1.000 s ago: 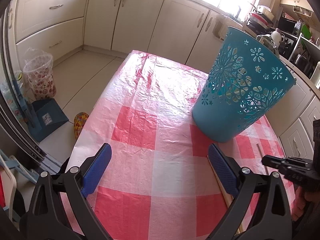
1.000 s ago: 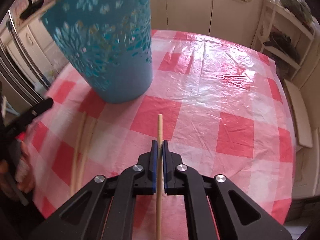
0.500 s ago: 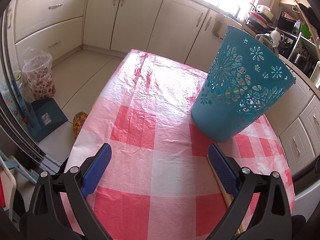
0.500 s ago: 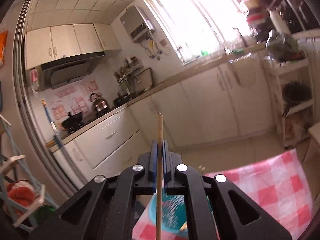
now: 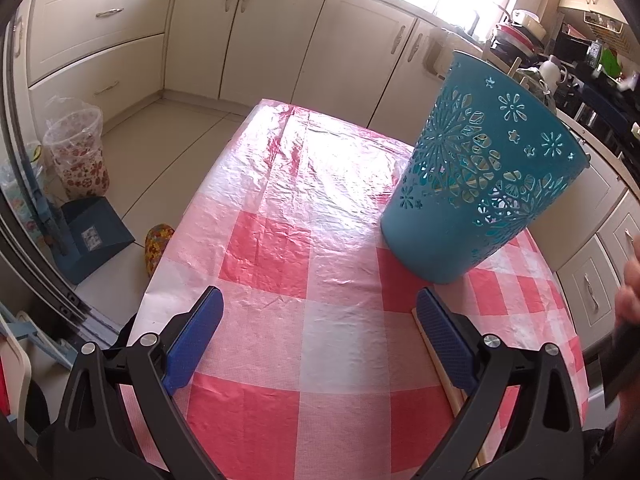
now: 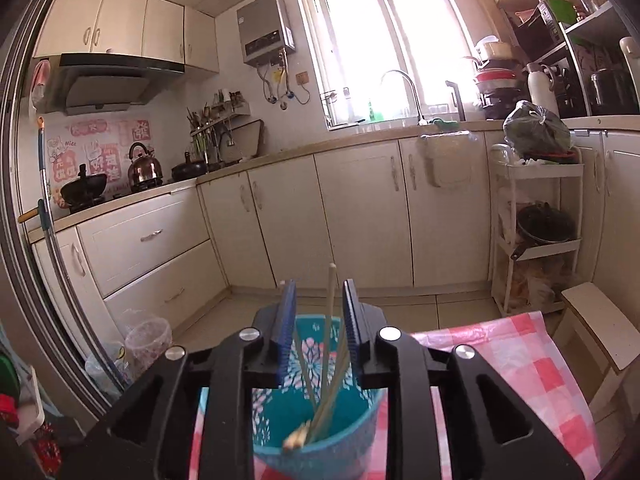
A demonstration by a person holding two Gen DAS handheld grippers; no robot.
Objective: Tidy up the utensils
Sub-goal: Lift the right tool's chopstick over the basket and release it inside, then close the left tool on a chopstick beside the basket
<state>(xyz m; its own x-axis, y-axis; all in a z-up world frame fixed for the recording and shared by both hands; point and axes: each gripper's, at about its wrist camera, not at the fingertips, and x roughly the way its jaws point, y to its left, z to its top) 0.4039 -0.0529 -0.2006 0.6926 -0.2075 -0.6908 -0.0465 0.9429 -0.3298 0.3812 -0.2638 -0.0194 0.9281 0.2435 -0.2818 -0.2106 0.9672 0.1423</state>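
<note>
A teal cut-out basket (image 5: 480, 184) stands on the red-checked table (image 5: 280, 240) at the right. My left gripper (image 5: 320, 304) hovers open over the cloth, nothing between its fingers. A pair of wooden chopsticks (image 5: 444, 380) lies on the table, partly hidden under its right finger. My right gripper (image 6: 319, 286) is above the basket (image 6: 348, 452), its jaws opening. One chopstick (image 6: 330, 292) stands loose between them, its lower end inside the basket. Several more chopsticks (image 6: 320, 412) lean inside.
A person's hand (image 5: 628, 292) shows at the right edge of the left wrist view. On the floor to the left are a flowered bin (image 5: 76, 156) and a blue dustpan (image 5: 96, 232). Beyond the table stand a white trolley (image 6: 536, 240) and a stool (image 6: 600, 320).
My right gripper lifted a chopstick off the table, tilted up over the basket, and its jaws have parted from the stick. The left gripper has stayed where it was.
</note>
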